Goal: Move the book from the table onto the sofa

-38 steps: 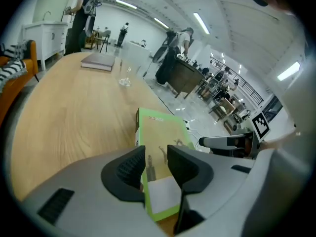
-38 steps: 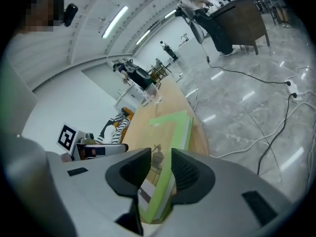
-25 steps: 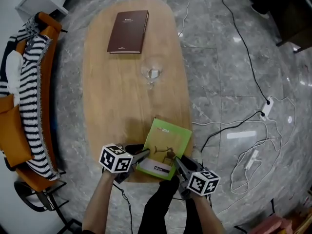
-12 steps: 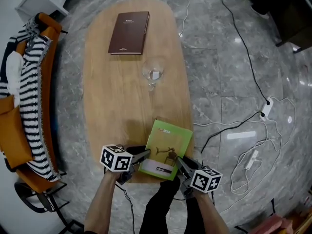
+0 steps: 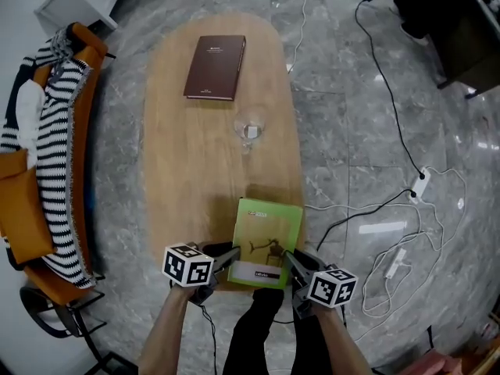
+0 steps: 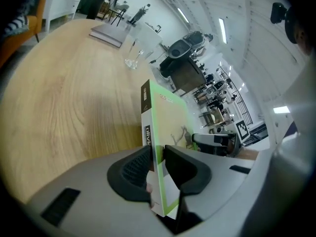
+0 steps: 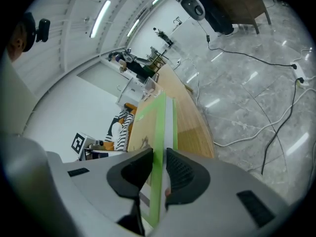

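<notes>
As jaws just closed | left tool [image 6: 157, 158] + right tool [image 7: 159, 157] | both clamp green book [image 5: 269, 237] | near edge

Thin green book [image 5: 268, 241], clamped at both near corners, over the table's [image 5: 187, 170] near end, sofa [image 5: 22, 213] well left

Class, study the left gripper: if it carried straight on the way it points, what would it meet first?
The left gripper, whose jaws have just been closing, clamps the green book. Pointing slantwise down, it would probably drive that book into the wooden table beneath, though depth is hard to judge.
</notes>
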The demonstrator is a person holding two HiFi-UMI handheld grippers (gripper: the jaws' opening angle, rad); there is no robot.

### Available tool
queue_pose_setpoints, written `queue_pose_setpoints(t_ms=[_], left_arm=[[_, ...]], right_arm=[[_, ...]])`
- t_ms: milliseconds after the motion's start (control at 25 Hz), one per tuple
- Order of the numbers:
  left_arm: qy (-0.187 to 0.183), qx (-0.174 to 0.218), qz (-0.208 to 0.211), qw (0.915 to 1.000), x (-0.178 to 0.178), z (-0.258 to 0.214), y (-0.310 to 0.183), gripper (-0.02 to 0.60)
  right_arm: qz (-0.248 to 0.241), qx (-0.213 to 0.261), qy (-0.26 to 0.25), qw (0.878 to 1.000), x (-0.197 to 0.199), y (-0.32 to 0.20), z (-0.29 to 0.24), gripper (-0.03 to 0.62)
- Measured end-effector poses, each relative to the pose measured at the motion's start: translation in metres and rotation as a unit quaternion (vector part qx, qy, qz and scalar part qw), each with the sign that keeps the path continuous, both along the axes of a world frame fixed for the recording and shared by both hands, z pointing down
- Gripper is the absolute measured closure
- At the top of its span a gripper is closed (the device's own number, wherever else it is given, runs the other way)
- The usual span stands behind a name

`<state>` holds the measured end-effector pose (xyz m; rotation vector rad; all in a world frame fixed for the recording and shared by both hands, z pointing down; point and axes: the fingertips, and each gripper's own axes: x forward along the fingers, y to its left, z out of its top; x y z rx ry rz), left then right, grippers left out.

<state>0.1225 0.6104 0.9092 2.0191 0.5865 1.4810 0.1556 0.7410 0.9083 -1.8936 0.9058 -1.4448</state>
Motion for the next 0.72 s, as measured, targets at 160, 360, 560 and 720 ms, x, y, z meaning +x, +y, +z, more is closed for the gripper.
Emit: queue_pose_setpoints(t_ms=[160,360,560,720], left_arm=[[0.010,0.002,-0.013,0.9999,-0.001,-0.035,0.000,0.482],[0.017,0.003,-0.042,0.9990,-0.006,-0.088,0.007,0.483],[0.026,0.004,-0.071,0.9971,-0.009,-0.146,0.014,0.484],[0.041,0.008,-0.099,0.9942,-0.014,-0.194,0.016,0.486]], right_arm=[[-0.006,0.008,0.001,1.000,0.000,0.000,-0.034,0.493],[-0.027,0.010,0.012,1.000,0.004,0.004,-0.087,0.493],[-0.054,0.012,0.014,0.998,0.005,0.010,-0.143,0.493],[-0.075,0.021,0.020,0.997,0.004,0.011,-0.189,0.493]])
